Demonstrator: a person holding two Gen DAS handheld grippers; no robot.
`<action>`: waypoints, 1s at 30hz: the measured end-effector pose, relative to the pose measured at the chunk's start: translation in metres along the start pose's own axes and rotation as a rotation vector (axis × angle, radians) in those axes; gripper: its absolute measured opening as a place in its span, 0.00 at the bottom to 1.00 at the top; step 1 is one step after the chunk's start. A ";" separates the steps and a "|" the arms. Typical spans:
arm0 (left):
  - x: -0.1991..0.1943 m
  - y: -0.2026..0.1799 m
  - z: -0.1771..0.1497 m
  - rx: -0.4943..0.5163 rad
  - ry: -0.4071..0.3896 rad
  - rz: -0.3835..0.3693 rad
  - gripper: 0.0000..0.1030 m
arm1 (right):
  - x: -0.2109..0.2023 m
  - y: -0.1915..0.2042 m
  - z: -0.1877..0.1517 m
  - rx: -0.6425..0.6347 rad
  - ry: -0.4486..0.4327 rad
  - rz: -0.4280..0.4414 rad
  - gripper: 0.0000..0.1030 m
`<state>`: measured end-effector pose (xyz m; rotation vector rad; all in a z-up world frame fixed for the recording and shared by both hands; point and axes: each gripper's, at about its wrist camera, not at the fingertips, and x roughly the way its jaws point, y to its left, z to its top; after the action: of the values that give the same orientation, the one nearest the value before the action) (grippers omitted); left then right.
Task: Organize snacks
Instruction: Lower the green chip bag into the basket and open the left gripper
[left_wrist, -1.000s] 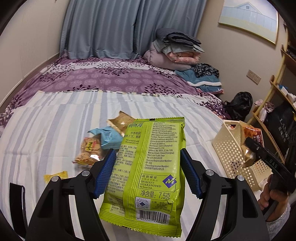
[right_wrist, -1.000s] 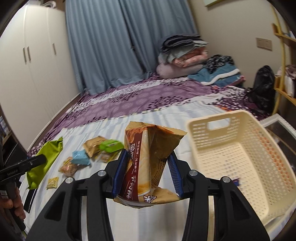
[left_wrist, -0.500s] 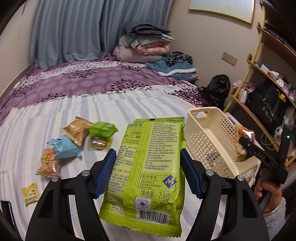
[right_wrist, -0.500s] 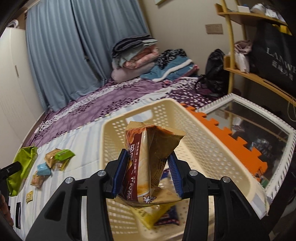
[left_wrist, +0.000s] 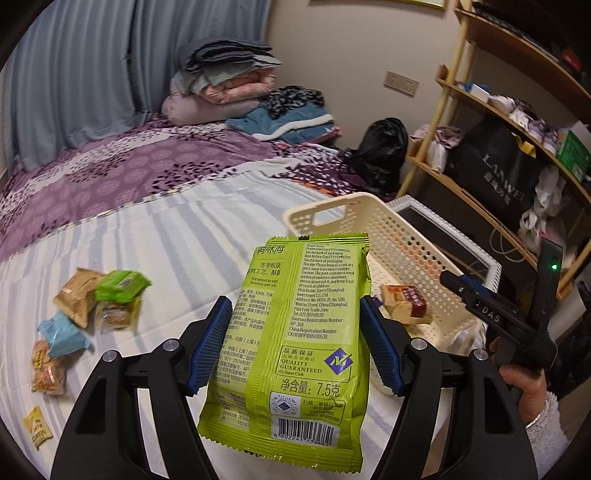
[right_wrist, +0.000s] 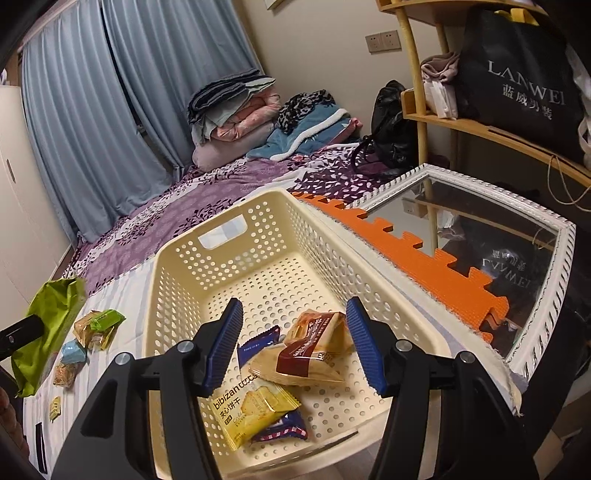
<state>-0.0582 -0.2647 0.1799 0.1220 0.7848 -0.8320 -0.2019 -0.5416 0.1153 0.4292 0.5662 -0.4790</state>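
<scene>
left tongs (left_wrist: 295, 343): clamped on green packet (left_wrist: 295, 332) by its side edges, held up beside basket (left_wrist: 417, 254) | handling: likely light, crinkly, slippery film, so grip mid-body | right tongs (right_wrist: 293, 343): just opened, empty; brown packet (right_wrist: 306, 362) lies in basket below them

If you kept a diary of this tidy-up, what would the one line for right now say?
left gripper: shut on green packet | right gripper: jaws just opened, nothing between | brown packet: lying in basket | stage: green packet next

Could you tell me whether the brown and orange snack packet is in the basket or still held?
In the basket: the brown and orange packet lies on other snacks, clear of the right hand-held gripper, whose jaws have just been opening.
</scene>
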 end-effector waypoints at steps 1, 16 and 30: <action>0.003 -0.006 0.001 0.011 0.001 -0.010 0.70 | -0.001 -0.001 0.000 -0.006 -0.003 -0.003 0.57; 0.063 -0.097 0.017 0.145 0.036 -0.174 0.76 | -0.010 -0.018 0.001 -0.004 -0.014 -0.050 0.57; 0.065 -0.075 0.008 0.092 0.062 -0.121 0.91 | -0.019 -0.015 0.006 -0.007 -0.050 -0.051 0.63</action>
<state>-0.0797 -0.3593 0.1570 0.1839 0.8182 -0.9835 -0.2215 -0.5506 0.1281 0.3953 0.5314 -0.5352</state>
